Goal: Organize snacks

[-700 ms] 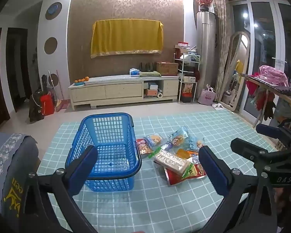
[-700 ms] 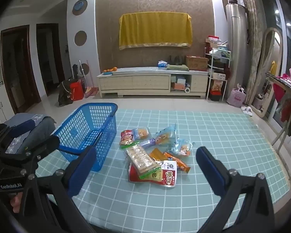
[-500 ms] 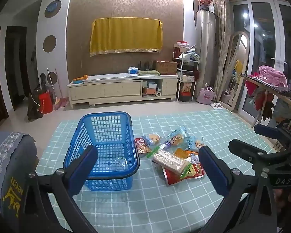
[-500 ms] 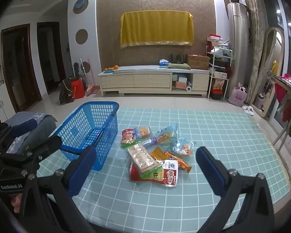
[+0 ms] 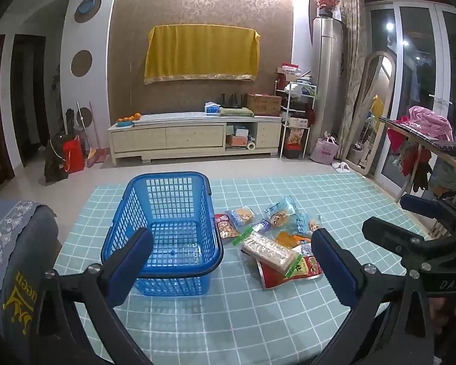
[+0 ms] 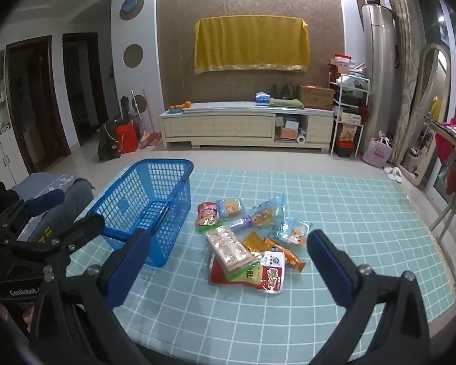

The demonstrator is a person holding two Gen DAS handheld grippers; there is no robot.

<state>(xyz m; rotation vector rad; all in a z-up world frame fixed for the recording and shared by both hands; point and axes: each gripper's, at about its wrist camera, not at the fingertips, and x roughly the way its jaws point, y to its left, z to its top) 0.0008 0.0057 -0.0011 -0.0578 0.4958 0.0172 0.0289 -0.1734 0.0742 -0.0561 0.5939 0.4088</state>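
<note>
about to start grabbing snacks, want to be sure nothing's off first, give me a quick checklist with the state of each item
1. Left gripper open with nothing between its fingers: ok.
2. Right gripper open with nothing between its fingers: ok.
3. Blue basket upright, mouth up, nothing inside it: ok.
4. Snack pile lying on the checked mat just right of the basket, nothing blocking the way to it: ok.
5. Top packet easy to take alone: the clear cracker pack lies across the red pouch, so lift it first: ok.
6. Basket handle folded down against the near rim, out of the opening: ok.
</note>
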